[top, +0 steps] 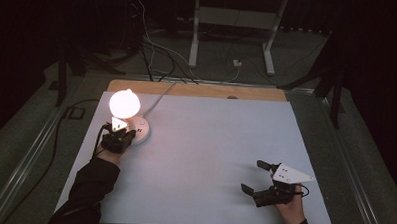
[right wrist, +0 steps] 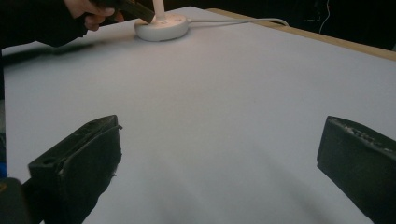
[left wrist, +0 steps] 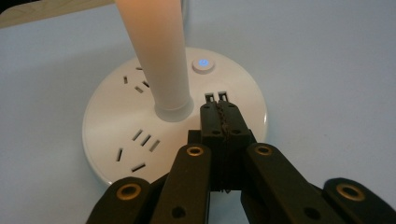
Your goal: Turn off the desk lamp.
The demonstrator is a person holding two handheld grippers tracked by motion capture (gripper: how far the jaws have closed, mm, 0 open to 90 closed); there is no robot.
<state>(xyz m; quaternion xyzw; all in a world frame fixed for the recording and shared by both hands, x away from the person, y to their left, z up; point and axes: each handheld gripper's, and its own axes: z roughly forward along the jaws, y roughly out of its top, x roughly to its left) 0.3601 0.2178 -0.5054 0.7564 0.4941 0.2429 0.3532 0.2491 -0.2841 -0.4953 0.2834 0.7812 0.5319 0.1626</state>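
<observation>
The lamp [top: 125,103] is lit and glowing on the far left of the white bench [top: 210,157], its round white base [left wrist: 112,126] sitting flat with a white cord [right wrist: 233,21] running off toward the far edge. The left gripper [top: 118,137] is right at that base, jaws clenched tight together on nothing, tips resting on the base's top just beside the stem [left wrist: 156,56]. In the left gripper view the small round button [left wrist: 203,64] shows a blue light, just beyond the jaw tips, and socket slots dot the base's surface. Over on the near right, well apart from the lamp, the right gripper [top: 254,178] sits low over bare bench, jaws released and spread wide. In the right gripper view the person's left hand [right wrist: 91,11] is at the lamp base.
</observation>
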